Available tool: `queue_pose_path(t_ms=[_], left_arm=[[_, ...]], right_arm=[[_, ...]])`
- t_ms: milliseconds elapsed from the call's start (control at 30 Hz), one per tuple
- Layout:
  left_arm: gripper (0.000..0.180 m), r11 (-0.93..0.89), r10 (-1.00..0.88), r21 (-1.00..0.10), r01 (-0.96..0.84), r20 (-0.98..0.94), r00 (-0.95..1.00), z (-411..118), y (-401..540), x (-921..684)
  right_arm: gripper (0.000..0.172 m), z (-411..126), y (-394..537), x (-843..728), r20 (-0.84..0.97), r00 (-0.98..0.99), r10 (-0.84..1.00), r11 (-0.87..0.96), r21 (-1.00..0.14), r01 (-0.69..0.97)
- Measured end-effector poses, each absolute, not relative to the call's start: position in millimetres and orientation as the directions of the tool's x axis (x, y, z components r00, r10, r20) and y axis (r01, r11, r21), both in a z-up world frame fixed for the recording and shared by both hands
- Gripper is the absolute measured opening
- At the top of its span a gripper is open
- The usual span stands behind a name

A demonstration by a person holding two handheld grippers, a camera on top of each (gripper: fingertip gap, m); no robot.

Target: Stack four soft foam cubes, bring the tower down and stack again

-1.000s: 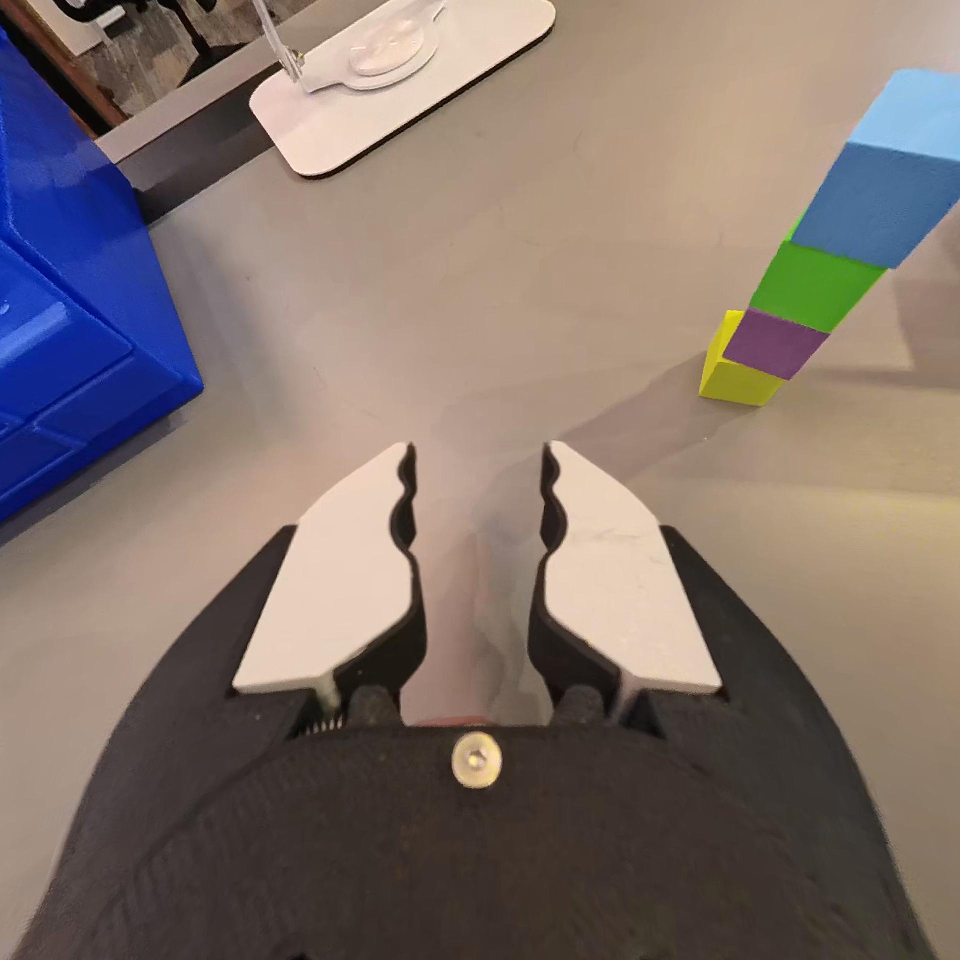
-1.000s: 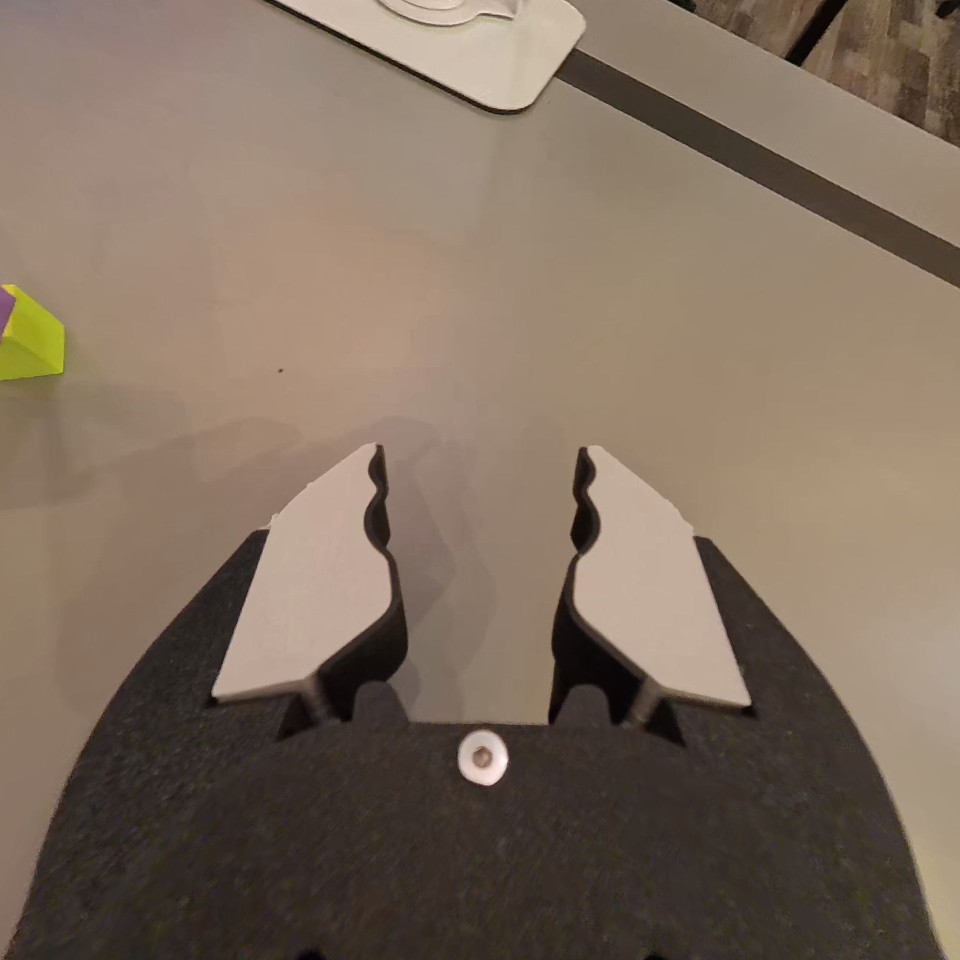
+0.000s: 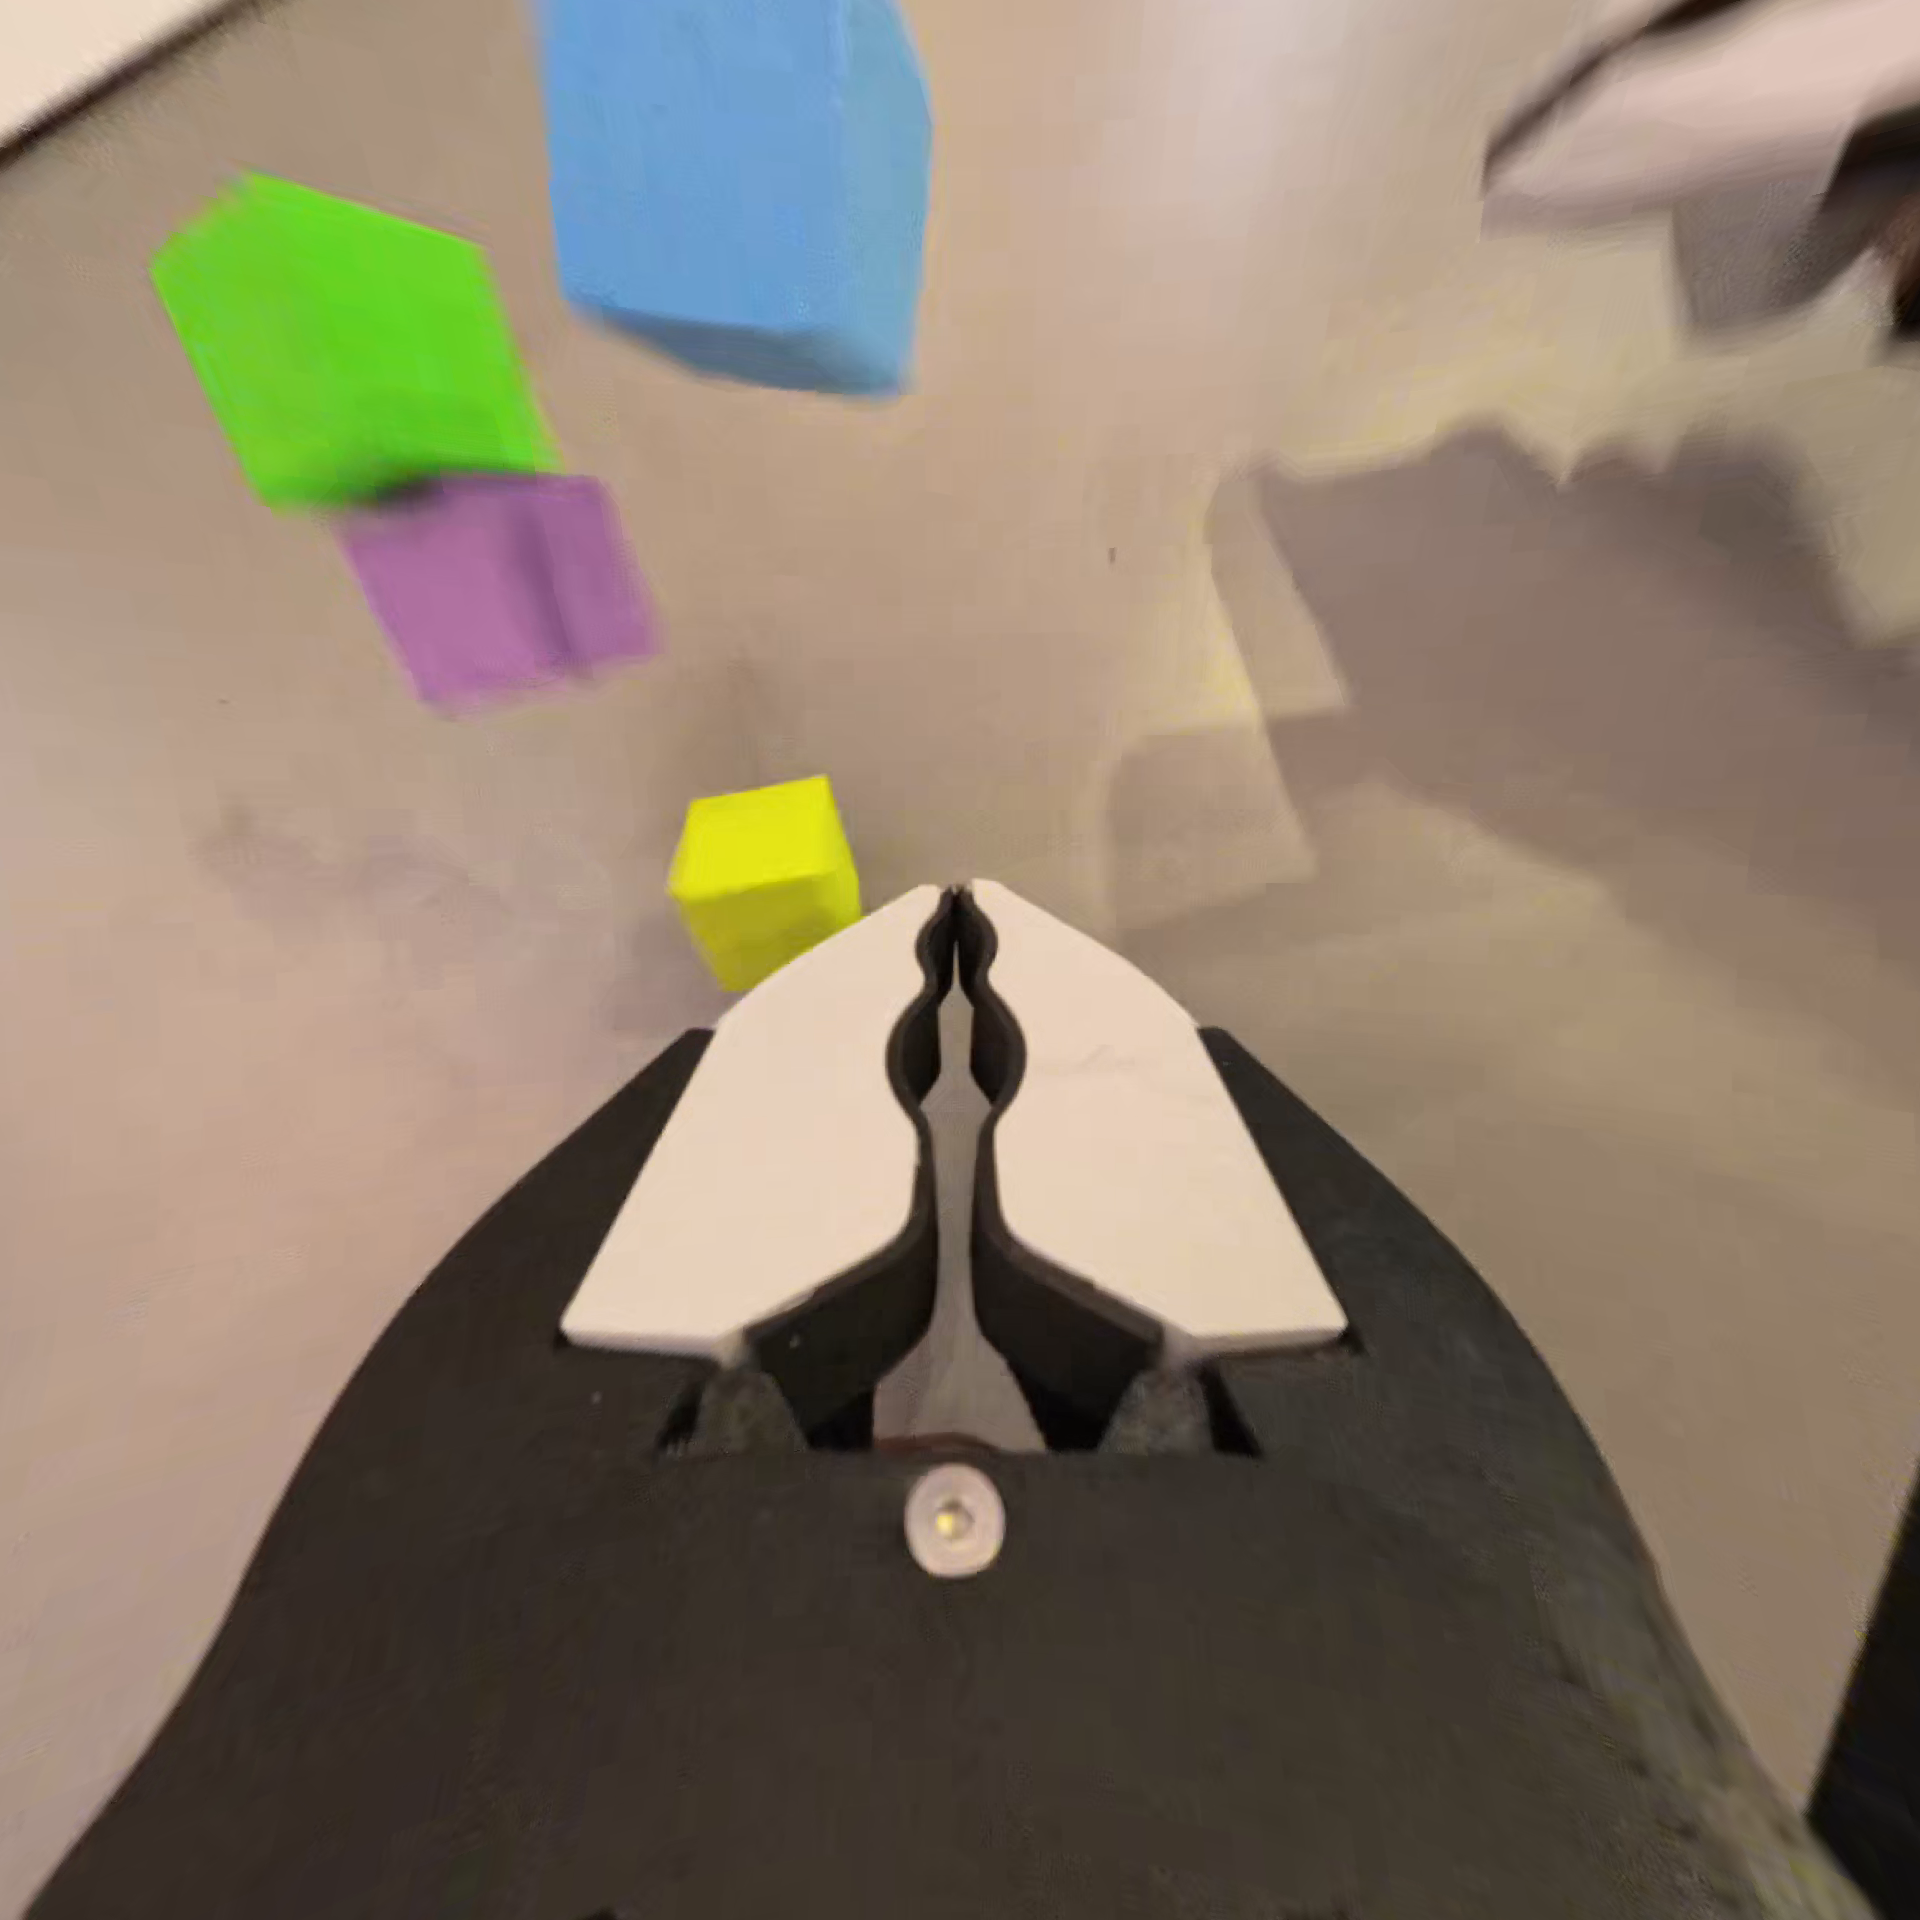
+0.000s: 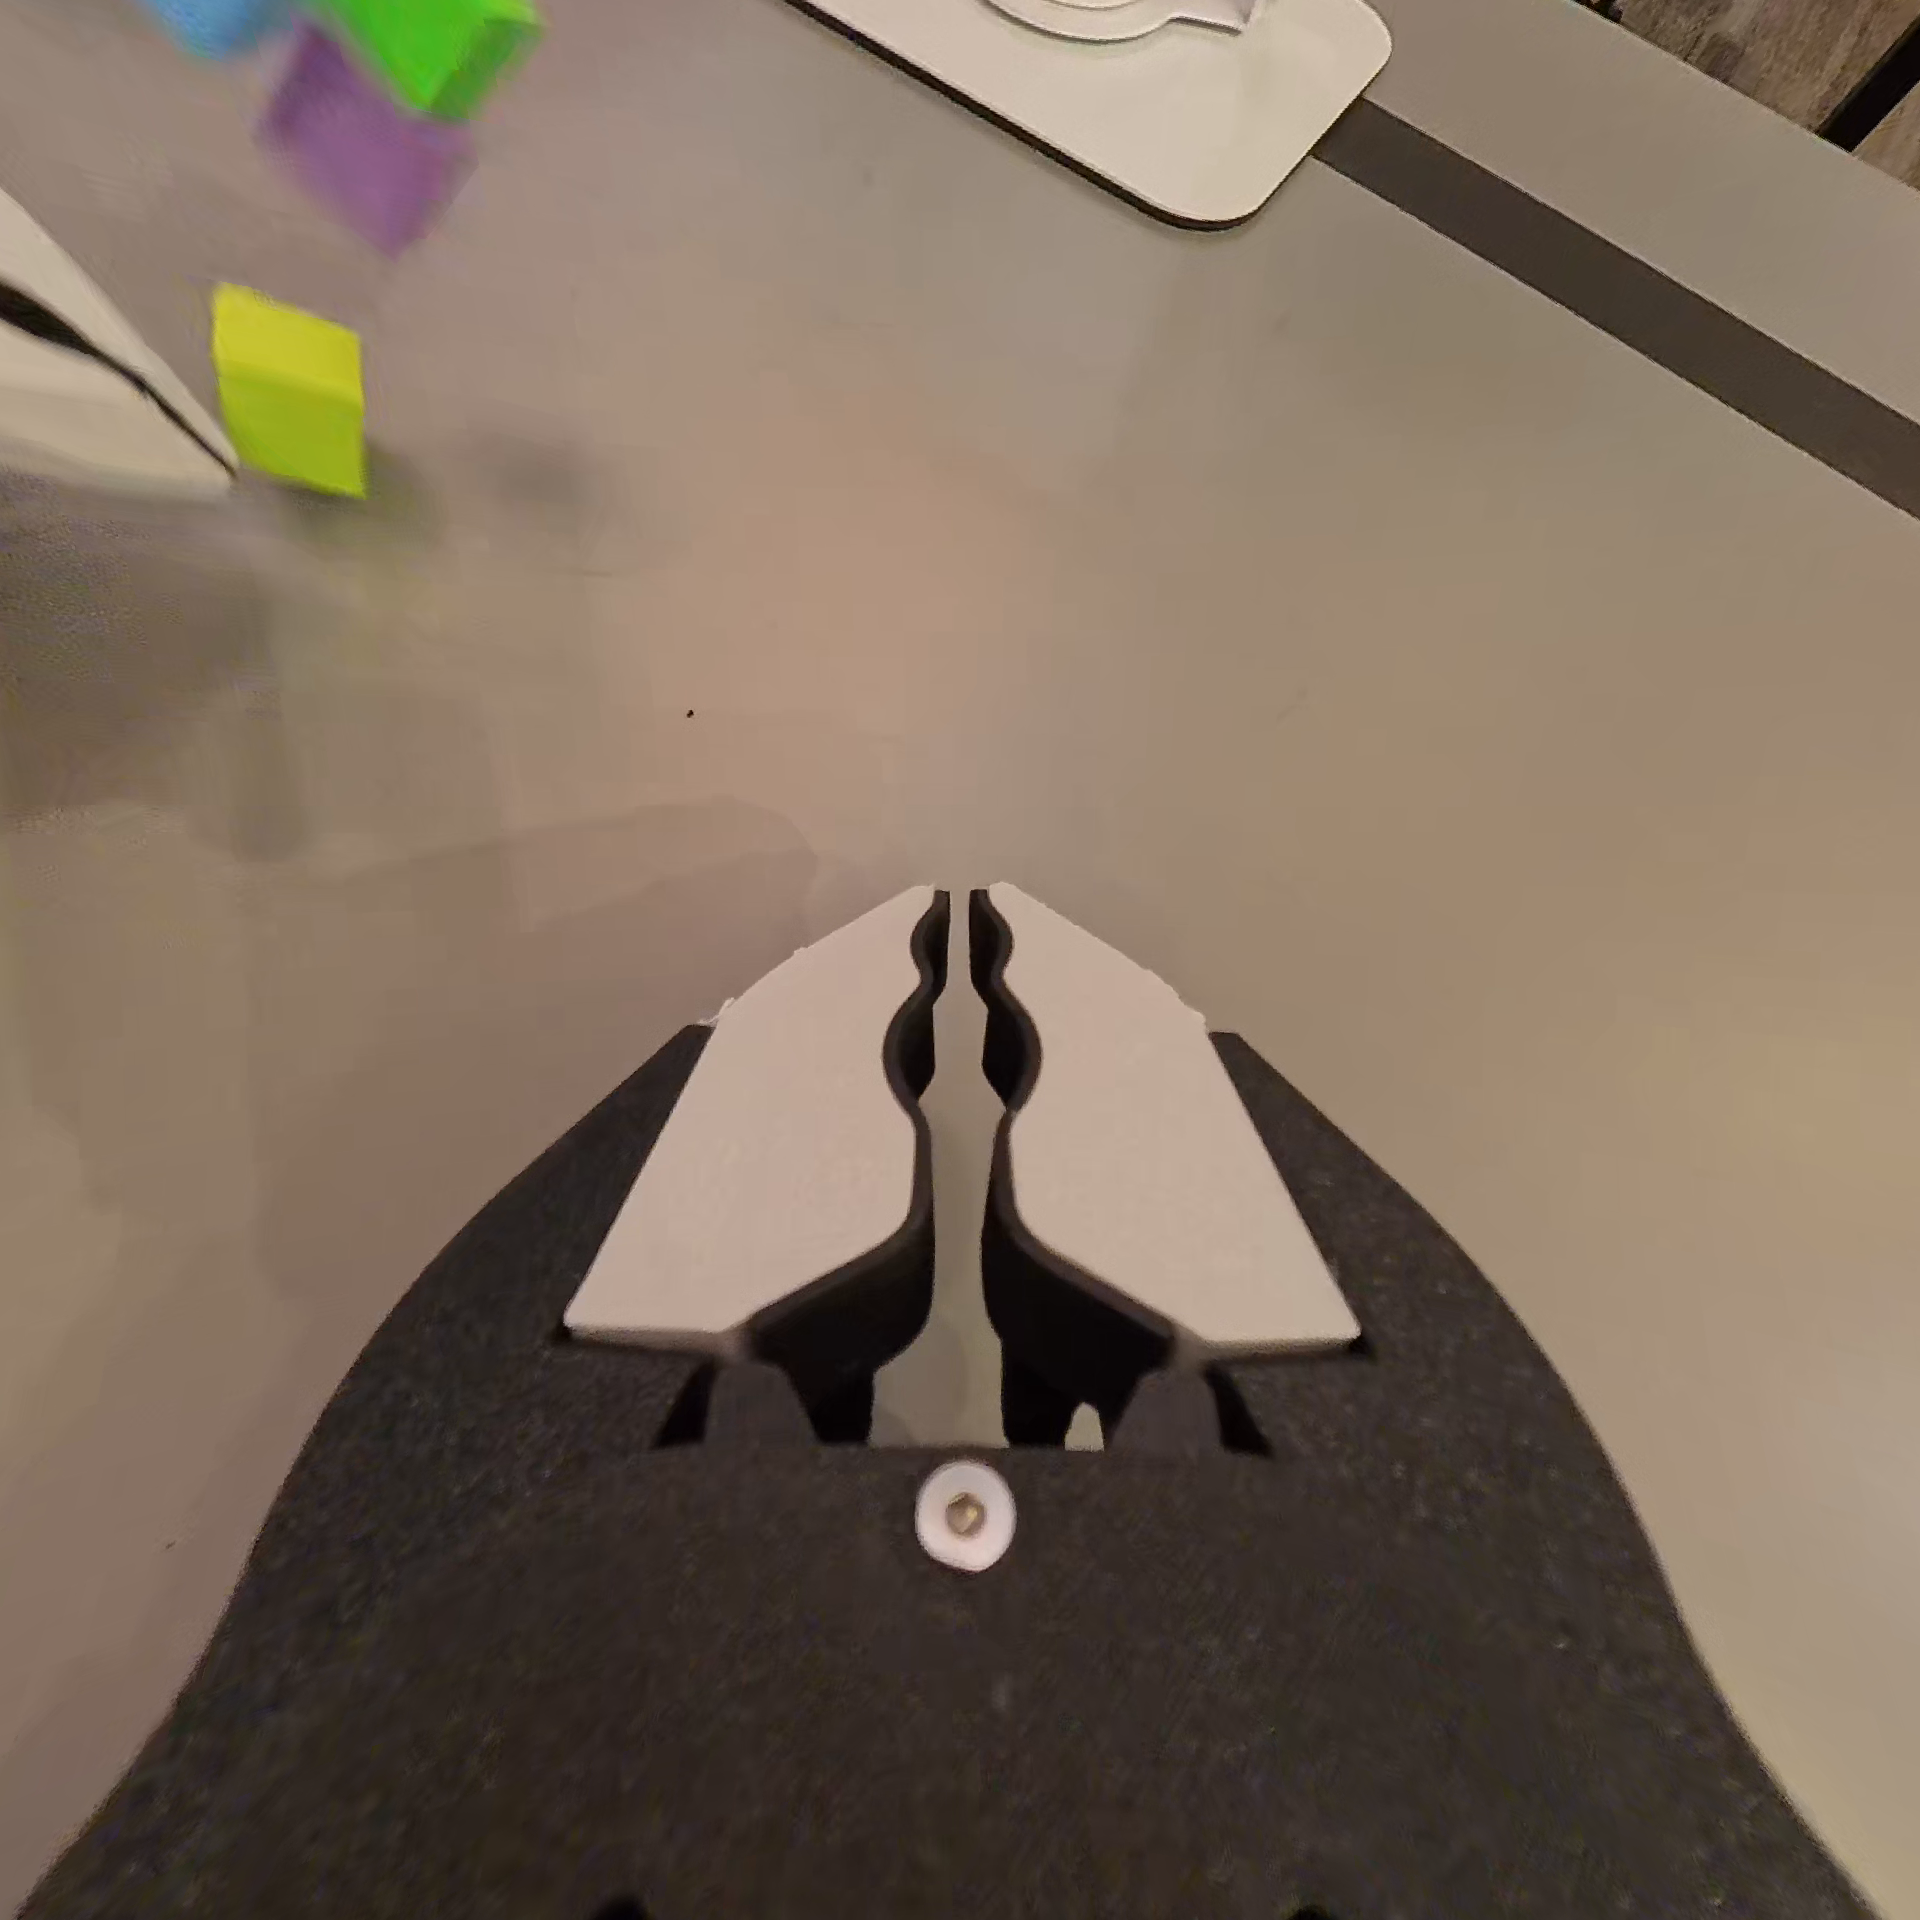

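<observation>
Tower's down — a second ago all 4 stood stacked, now the blue cube [image 3: 738, 177], green cube [image 3: 343, 343] and purple cube [image 3: 499, 582] tumble far left, the yellow cube [image 3: 764, 883] sits by my left claw [image 3: 956, 896]. Both claws pressed together on nothing — restack next.

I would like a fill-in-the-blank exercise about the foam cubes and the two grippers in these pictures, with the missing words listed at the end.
1. The cube nearest the left gripper fingertips is ______ in colour.
2. The purple cube sits just below the ______ cube.
3. The fingers of the right gripper are almost together with ______ between them.
4. The blue cube, the green cube and the purple cube look ______ by motion, unlike the sharper yellow cube.

Missing words: yellow; green; nothing; blurred
</observation>
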State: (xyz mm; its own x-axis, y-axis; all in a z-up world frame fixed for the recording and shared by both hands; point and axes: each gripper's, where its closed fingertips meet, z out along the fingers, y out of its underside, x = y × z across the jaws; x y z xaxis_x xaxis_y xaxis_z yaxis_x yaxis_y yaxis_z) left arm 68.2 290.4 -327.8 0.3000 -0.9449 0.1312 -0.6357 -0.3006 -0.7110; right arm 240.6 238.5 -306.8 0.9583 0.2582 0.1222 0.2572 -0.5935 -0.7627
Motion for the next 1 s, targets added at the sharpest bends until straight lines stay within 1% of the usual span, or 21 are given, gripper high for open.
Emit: queue_pose_path(t_ms=[33,100,200,300,467,533,600,700,800,900,933,967,1000], left_arm=[[0.000,-0.335,-0.935,-0.749,-0.571,0.188,0.302,-318,292,68],[0.000,-0.321,-0.940,-0.773,-0.547,0.191,0.282,-310,286,60],[0.000,-0.265,-0.957,-0.750,-0.607,0.129,0.258,-318,272,43],[0.000,-0.241,-0.961,-0.724,-0.646,0.083,0.265,-329,263,27],[0.000,-0.291,-0.952,-0.718,-0.633,0.154,0.263,-341,260,30],[0.000,-0.280,-0.956,-0.695,-0.662,0.140,0.258,-346,259,31],[0.000,-0.241,-0.966,-0.697,-0.676,0.103,0.238,-347,257,32],[0.000,-0.235,-0.967,-0.702,-0.672,0.100,0.234,-346,256,32],[0.000,-0.237,-0.965,-0.742,-0.627,0.105,0.240,-337,264,31],[0.001,-0.235,-0.947,-0.848,-0.475,0.090,0.308,-305,289,31],[0.006,-0.237,-0.931,-0.872,-0.429,0.077,0.358,-296,302,29],[0.007,-0.219,-0.915,-0.891,-0.398,0.046,0.400,-290,315,25],[0.012,-0.193,-0.903,-0.901,-0.388,0.008,0.430,-287,326,23]], right_arm=[[0.003,-306,238,242,0.122,0.959,0.255,-0.591,-0.765,0.255],[0.003,-306,238,246,0.115,0.962,0.247,-0.591,-0.769,0.244],[0.004,-308,239,248,0.081,0.966,0.244,-0.598,-0.772,0.215],[0.004,-310,240,245,0.079,0.964,0.255,-0.603,-0.766,0.222],[0.006,-310,239,237,0.103,0.953,0.284,-0.598,-0.758,0.260],[0.007,-311,237,237,0.107,0.951,0.290,-0.602,-0.752,0.268],[0.007,-311,237,238,0.104,0.951,0.290,-0.601,-0.753,0.266],[0.009,-310,238,237,0.096,0.953,0.287,-0.596,-0.761,0.256],[0.016,-308,241,234,0.083,0.956,0.281,-0.583,-0.777,0.239],[0.029,-305,249,227,0.068,0.961,0.269,-0.562,-0.799,0.214],[0.034,-304,253,225,0.061,0.964,0.258,-0.551,-0.810,0.199],[0.036,-304,258,222,0.053,0.966,0.254,-0.544,-0.818,0.188],[0.040,-305,263,218,0.039,0.966,0.254,-0.543,-0.821,0.176]])
